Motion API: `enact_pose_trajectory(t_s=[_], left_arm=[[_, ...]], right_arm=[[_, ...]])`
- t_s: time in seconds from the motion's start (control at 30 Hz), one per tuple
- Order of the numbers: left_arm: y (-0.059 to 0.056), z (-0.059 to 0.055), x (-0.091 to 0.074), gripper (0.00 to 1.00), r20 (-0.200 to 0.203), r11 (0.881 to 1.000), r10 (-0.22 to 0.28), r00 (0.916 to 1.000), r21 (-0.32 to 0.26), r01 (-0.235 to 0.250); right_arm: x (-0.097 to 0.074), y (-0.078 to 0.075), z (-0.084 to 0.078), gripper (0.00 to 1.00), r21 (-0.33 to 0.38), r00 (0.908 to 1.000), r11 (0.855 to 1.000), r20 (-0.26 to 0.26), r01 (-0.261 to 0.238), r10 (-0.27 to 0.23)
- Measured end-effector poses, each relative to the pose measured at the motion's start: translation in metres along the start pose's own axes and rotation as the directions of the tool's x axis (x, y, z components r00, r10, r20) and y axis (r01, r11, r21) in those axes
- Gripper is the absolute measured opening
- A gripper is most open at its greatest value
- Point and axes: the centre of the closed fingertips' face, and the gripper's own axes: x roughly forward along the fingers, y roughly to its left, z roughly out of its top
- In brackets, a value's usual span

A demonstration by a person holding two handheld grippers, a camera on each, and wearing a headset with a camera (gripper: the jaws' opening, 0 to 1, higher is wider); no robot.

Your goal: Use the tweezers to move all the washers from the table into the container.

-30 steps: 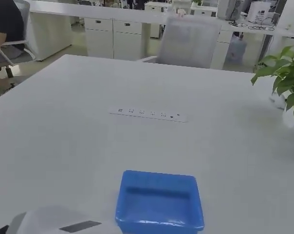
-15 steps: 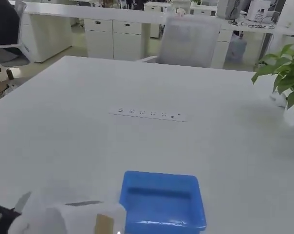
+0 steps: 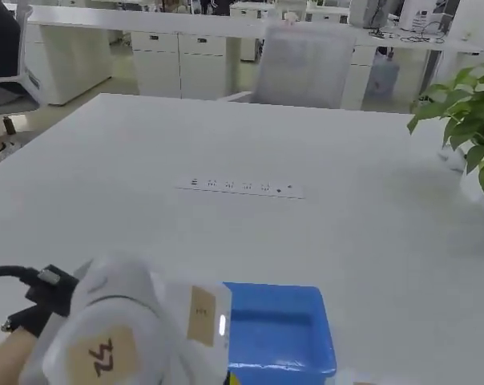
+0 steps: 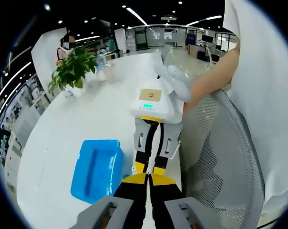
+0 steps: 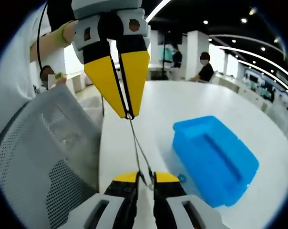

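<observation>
Left gripper (image 5: 128, 113) is pinching the tweezers (image 5: 134, 143); right gripper's (image 5: 145, 180) hold on them is unclear; blue container (image 3: 278, 321) is apparently sitting empty.

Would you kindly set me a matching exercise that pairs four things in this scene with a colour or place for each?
Things:
1 container
2 plant
3 power strip
4 tweezers

Descriptions:
A thin bare metal
B green leaves, by the right edge of the table
C blue
D white, lying flat mid-table

Pairs: 1-C; 2-B; 3-D; 4-A
</observation>
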Motion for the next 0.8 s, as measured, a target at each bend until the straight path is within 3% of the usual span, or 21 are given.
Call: enact_pose_trajectory(t_s=[0.1, 0.23, 0.33, 0.47, 0.63, 0.7, 0.8], left_arm=[[0.001, -0.004, 0.004, 0.00, -0.018, 1.000, -0.009, 0.9998, 0.010, 0.009], [0.005, -0.002, 0.004, 0.00, -0.005, 1.000, -0.022, 0.9997, -0.010, 0.022], [0.008, -0.001, 0.004, 0.00, -0.006, 0.999, -0.042, 0.9991, -0.030, 0.042], [0.011, -0.001, 0.006, 0.00, -0.015, 0.997, -0.066, 0.9977, -0.041, 0.065], [0.017, -0.003, 0.013, 0.00, -0.035, 0.996, -0.066, 0.9972, -0.059, 0.063], [0.017, -0.005, 0.018, 0.00, -0.023, 0.995, -0.041, 0.9989, -0.090, 0.039], [0.021, 0.000, 0.020, 0.00, 0.050, 0.986, 0.018, 0.9986, -0.167, -0.009]], right_arm=[[0.002, 0.000, -0.004, 0.08, 0.004, 0.9999, 1.000, -0.011, 0.001, -0.001], [0.002, -0.002, -0.003, 0.08, 0.029, 1.0000, 1.000, 0.000, -0.003, 0.003], [-0.001, 0.000, 0.011, 0.13, 0.081, 0.9974, 0.996, 0.069, -0.029, 0.023], [-0.008, -0.004, 0.024, 0.12, 0.084, 0.9949, 0.996, 0.098, -0.034, 0.026], [-0.005, -0.005, 0.024, 0.05, 0.049, 0.9974, 0.998, 0.066, -0.032, 0.029], [-0.005, -0.007, 0.023, 0.04, 0.084, 0.9973, 0.996, 0.067, -0.036, 0.030], [-0.007, -0.009, 0.021, 0.04, 0.125, 0.9980, 0.992, 0.059, -0.033, 0.025]])
